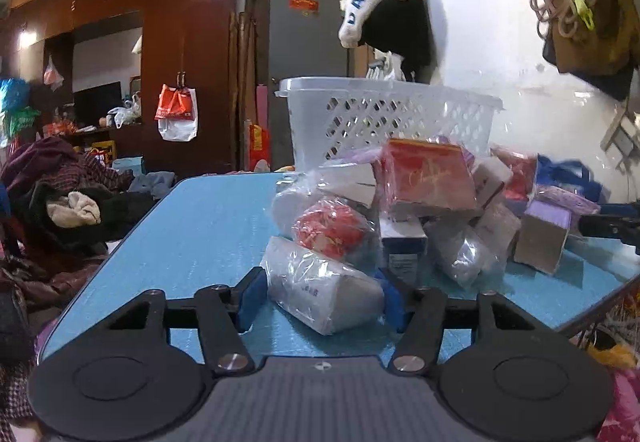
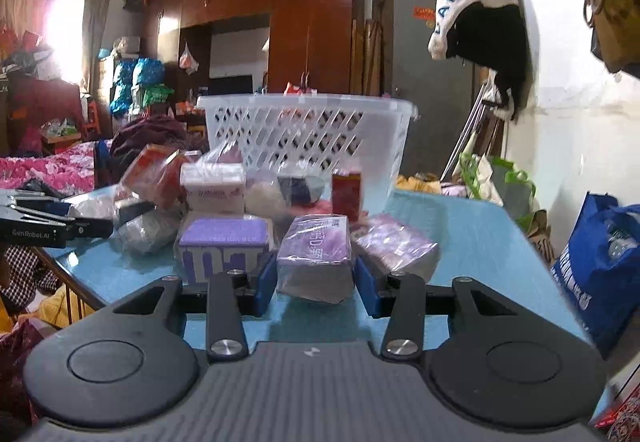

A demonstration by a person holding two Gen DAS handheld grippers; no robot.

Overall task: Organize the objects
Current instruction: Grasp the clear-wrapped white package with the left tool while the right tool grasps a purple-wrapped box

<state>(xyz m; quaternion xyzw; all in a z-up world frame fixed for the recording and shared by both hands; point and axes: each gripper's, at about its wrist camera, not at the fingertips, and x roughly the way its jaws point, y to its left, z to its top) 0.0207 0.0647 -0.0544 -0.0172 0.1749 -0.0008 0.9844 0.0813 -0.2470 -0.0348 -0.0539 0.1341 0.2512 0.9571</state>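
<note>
Since both grippers bracket film-wrapped goods at the near edge of one loose heap, the main risk is slip: glossy wrap gives the blue pads little bite, and either packet could slide out on lifting.

Left gripper (image 1: pixel 320 298): pads on either side of a grey plastic-wrapped packet (image 1: pixel 324 288) lying tilted on the light blue tabletop (image 1: pixel 208 226). Pads look to be touching its ends; I read this as a grasp, though how firm I cannot tell. The packet leans against a red-patterned wrapped bundle (image 1: pixel 330 228) at 12 o'clock; pulling it may topple the stack.

Right gripper (image 2: pixel 316 282): pads flank a purple film-wrapped box (image 2: pixel 316 250), seemingly clamped on it. A purple-topped carton (image 2: pixel 224 248) sits just beside at 9 o'clock and could be dragged along.

Pose: both held low, level, fingers pointing at the white lattice plastic basket (image 2: pixel 308 129) at 12 o'clock behind the heap.
</note>
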